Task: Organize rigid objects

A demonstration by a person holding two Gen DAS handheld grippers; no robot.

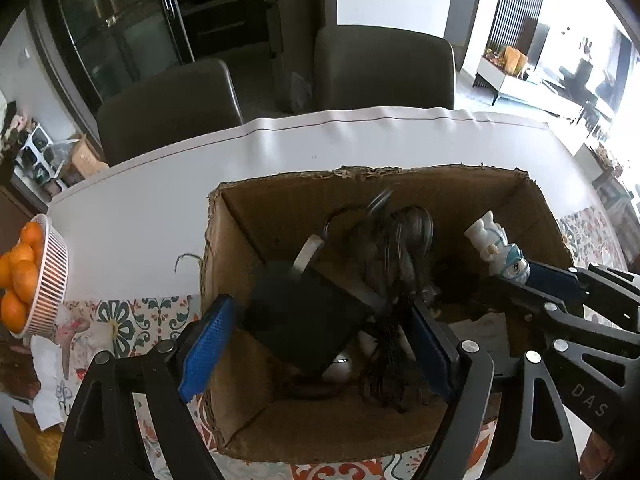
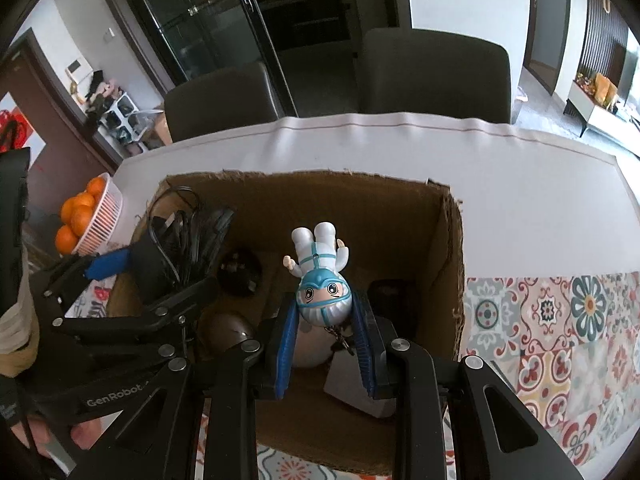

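Looking into the cardboard box (image 2: pixel 448 248), I see my right gripper (image 2: pixel 325 354) clamped on the figurine (image 2: pixel 322 280) by its head, feet away from me, over the box's middle. My left gripper (image 1: pixel 316 344) grips a black adapter (image 1: pixel 304 320) with bundled cables (image 1: pixel 400 264) above the box's left side.

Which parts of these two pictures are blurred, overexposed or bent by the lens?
Left wrist view: the black adapter and its cable bundle in the box are smeared by motion; the room at the right edge is blown out white; the table edge curves. Right wrist view: the figurine is sharp, lighting even, the same fisheye bending.
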